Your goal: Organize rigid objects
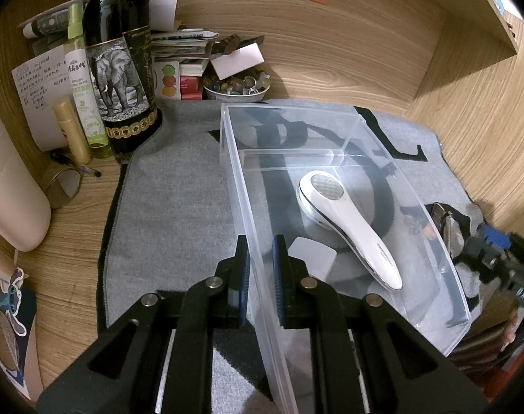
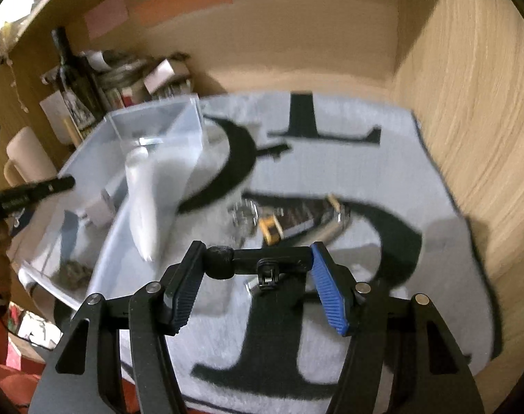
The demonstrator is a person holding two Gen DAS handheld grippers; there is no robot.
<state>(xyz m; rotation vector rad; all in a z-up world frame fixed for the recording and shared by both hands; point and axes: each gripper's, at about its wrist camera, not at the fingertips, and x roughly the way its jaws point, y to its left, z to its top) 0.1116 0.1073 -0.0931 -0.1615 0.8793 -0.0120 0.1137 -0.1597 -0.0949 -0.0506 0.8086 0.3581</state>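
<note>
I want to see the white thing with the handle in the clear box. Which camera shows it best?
The left wrist view. There the white handheld device lies sharp and whole inside the clear plastic box, its round mesh head and long handle both plain. The right wrist view shows it too, but blurred, so only a pale shape is seen.

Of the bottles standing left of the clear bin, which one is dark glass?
The tall wine bottle with the elephant label; the green-capped spray bottle and the short gold tube beside it are pale.

Left gripper [image 1: 261,262]: jaws nearly closed, straddling and clamping thin clear wall of plastic bin [image 1: 248,227]. Right gripper [image 2: 255,276]: jaws spread wide, gripping black clamp-like part [image 2: 262,260] end to end.
</note>
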